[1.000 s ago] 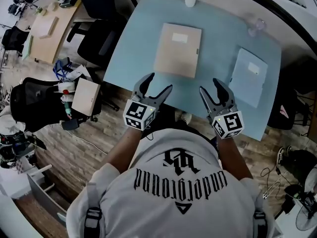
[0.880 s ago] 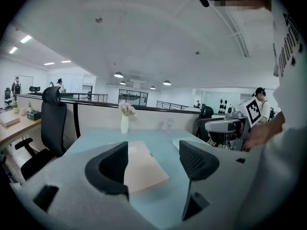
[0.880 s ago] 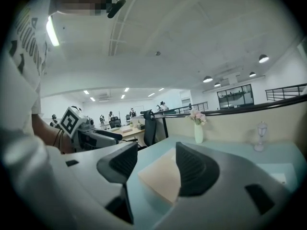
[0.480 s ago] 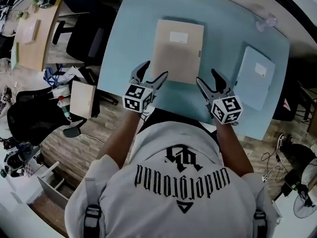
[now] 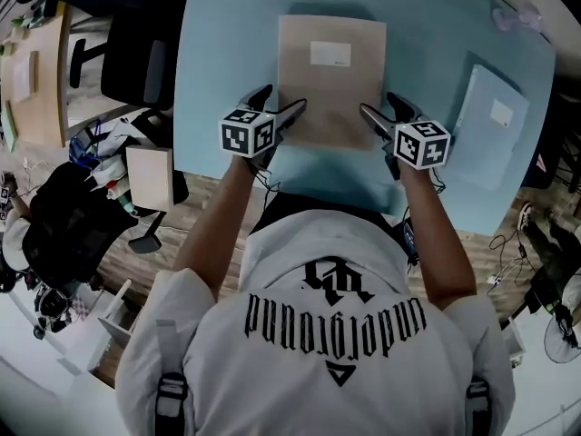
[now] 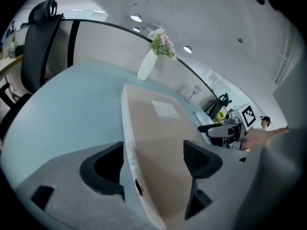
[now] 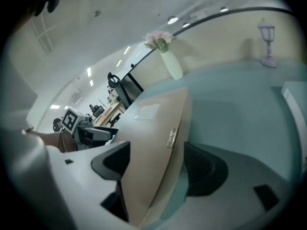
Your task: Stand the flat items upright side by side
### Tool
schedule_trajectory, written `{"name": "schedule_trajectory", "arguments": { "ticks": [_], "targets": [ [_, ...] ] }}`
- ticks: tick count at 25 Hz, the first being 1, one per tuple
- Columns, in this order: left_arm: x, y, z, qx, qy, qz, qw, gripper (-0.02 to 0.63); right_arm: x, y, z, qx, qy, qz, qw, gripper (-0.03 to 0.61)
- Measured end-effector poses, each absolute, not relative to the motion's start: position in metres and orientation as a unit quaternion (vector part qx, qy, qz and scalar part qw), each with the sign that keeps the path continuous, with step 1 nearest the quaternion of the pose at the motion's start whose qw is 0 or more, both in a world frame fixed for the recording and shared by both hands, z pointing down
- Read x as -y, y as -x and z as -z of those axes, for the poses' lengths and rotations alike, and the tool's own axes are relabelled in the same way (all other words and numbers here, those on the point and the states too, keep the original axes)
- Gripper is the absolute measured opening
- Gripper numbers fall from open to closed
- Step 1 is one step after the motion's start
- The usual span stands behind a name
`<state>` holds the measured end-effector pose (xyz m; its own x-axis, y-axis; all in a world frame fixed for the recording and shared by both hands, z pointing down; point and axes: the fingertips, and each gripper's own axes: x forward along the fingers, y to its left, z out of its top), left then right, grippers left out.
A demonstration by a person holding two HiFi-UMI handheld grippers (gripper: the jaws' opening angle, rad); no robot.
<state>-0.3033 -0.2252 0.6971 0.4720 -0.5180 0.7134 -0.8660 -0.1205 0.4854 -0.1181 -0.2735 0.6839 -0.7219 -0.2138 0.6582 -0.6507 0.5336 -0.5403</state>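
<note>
Head view, pale blue table (image 5: pixel 227 62) over wood floor (image 5: pixel 136 252), left gripper (image 5: pixel 283 100) and right gripper (image 5: pixel 379 104) jaws just opened wide, astride tan folder (image 5: pixel 331 89) edges, white label (image 5: pixel 329 54) unreadable, shirt (image 5: pixel 336 352) lettered "underground"

The tan folder's (image 5: pixel 331 80) side edges are partly covered by the fingers (image 5: pixel 292 112), its near end is cut off low in both gripper views, its label's (image 5: pixel 329 54) print is too small to read, and the surface's (image 5: pixel 227 53) near edge hides behind the person's arms (image 5: pixel 213 234).
</note>
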Motion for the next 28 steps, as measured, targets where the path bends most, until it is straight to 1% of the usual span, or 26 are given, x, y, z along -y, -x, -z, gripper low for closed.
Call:
{"name": "schedule_trajectory", "arguments": {
  "ticks": [3,5,7,14,17,23,26,28],
  "targets": [
    [0.233,0.296,-0.713,0.446,-0.718,-0.161,0.509,0.399,0.284,0.124,-0.706,0.81,-0.259,-0.453,0.266,0.354],
    [0.236,0.293,-0.721,0.434,-0.716,-0.159,0.523,0.389,0.287,0.128,-0.718,0.793,-0.257,-0.485,0.265,0.352],
    [0.239,0.295,-0.725,0.435,-0.716,-0.165,0.521,0.339,0.29,0.131,-0.724,0.785,-0.257,-0.495,0.269,0.342],
    [0.246,0.295,-0.72,0.447,-0.723,-0.188,0.492,0.322,0.295,0.132,-0.719,0.793,-0.273,-0.47,0.275,0.33],
    [0.262,0.291,-0.693,0.459,-0.746,-0.201,0.438,0.319,0.308,0.129,-0.688,0.822,-0.29,-0.411,0.267,0.326],
    [0.305,0.272,-0.609,0.497,-0.797,-0.221,0.263,0.302,0.339,0.107,-0.603,0.879,-0.345,-0.209,0.253,0.318],
    [0.314,0.256,-0.584,0.515,-0.805,-0.223,0.192,0.299,0.343,0.09,-0.578,0.88,-0.387,-0.117,0.249,0.318],
    [0.316,0.246,-0.578,0.524,-0.807,-0.226,0.155,0.299,0.34,0.079,-0.573,0.874,-0.41,-0.078,0.247,0.317]
  ]
}}
